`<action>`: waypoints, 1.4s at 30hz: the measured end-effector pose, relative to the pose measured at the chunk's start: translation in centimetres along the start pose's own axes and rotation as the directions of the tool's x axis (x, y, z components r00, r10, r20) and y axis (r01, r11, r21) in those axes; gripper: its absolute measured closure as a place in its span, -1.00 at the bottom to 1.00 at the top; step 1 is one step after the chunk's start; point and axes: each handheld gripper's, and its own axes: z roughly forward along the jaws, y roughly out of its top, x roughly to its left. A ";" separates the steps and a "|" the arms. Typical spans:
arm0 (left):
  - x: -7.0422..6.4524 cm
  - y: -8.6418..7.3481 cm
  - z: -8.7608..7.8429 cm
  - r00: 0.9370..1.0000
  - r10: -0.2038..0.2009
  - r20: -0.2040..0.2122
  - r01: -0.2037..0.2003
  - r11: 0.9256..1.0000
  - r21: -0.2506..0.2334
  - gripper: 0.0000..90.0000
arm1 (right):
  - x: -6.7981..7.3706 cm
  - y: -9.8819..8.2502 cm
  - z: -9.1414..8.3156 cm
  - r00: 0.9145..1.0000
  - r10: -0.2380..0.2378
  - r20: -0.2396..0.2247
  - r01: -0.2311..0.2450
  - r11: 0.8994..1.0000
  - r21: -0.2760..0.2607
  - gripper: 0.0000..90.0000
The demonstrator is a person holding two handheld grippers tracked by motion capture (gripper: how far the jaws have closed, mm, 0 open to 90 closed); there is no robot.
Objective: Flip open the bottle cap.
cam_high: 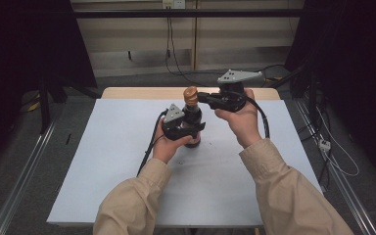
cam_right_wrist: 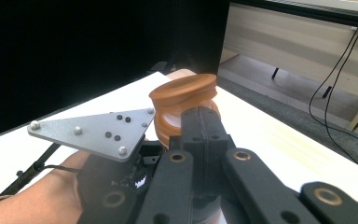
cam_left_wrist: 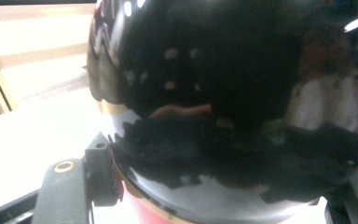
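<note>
A dark glossy bottle [cam_high: 193, 128] stands upright on the white table [cam_high: 127, 161], near the middle and a little toward the far edge. Its neck carries a brown ribbed cap [cam_high: 191, 95]; what the bottle holds cannot be made out through the dark wall. In the left gripper view the bottle [cam_left_wrist: 223, 93] is close up and black, mirroring the room, with a red band low on its body.

The left gripper [cam_high: 190, 130] is closed around the bottle's body from the left side, its jaws pressed to either flank, and so keeps the bottle upright on the table. The left hand [cam_high: 166, 143] wraps the gripper's handle from below, forearm in a beige sleeve angling in from the near edge.

The right gripper [cam_high: 199, 97] comes in level from the right at cap height, its jaws drawn together on the cap; in the right gripper view the cap [cam_right_wrist: 184, 95] sits just beyond the tips of the shut black jaws. The right hand [cam_high: 242, 120] is raised above the table, wrist bent, holding its gripper higher than the left one.
</note>
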 end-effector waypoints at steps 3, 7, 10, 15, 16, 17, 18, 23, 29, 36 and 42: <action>0.0 0.0 0.0 1.000 -0.001 0.001 0.001 1.000 0.000 -0.34 | 0.0 0.1 0.0 1.000 0.000 -0.001 0.000 1.000 0.001 1.00; 0.0 0.0 0.0 1.000 0.000 -0.001 0.000 1.000 0.000 -0.34 | 0.0 0.2 0.1 1.000 0.002 -0.001 -0.002 1.000 -0.001 1.00; 0.0 0.0 0.0 1.000 -0.001 -0.001 0.001 1.000 0.000 -0.34 | 0.0 0.3 0.1 1.000 0.001 0.001 -0.001 1.000 -0.001 1.00; 0.1 0.0 0.0 1.000 -0.003 -0.002 0.003 1.000 -0.001 -0.34 | 0.0 0.4 0.1 1.000 0.000 0.002 0.000 1.000 -0.001 1.00; 0.1 0.0 0.0 1.000 -0.003 -0.001 0.003 1.000 -0.001 -0.34 | 0.0 0.4 0.1 1.000 0.001 0.002 -0.001 1.000 -0.003 1.00; 0.1 0.0 0.0 1.000 -0.004 -0.002 0.004 1.000 -0.001 -0.34 | 0.0 0.5 0.1 1.000 -0.002 0.003 0.002 1.000 -0.003 1.00; 0.1 0.0 0.0 1.000 -0.003 -0.001 0.003 1.000 0.000 -0.34 | 0.1 0.5 0.1 1.000 -0.002 0.004 0.002 1.000 -0.003 1.00; 0.0 0.0 0.0 1.000 0.002 -0.001 -0.002 1.000 0.002 -0.34 | 0.2 0.7 0.1 1.000 -0.004 0.002 0.004 1.000 -0.008 1.00; 0.1 0.0 0.0 1.000 0.001 -0.001 -0.001 1.000 0.002 -0.34 | 0.3 0.8 0.3 1.000 -0.008 0.001 0.008 1.000 -0.007 1.00; 0.0 0.0 0.0 1.000 0.003 -0.003 -0.003 1.000 0.002 -0.34 | 0.3 0.8 0.1 1.000 -0.012 0.007 0.012 1.000 -0.001 1.00; -0.1 0.0 0.0 1.000 0.002 -0.004 -0.002 1.000 0.003 -0.34 | 0.4 0.9 0.1 1.000 -0.008 0.006 0.008 1.000 -0.002 1.00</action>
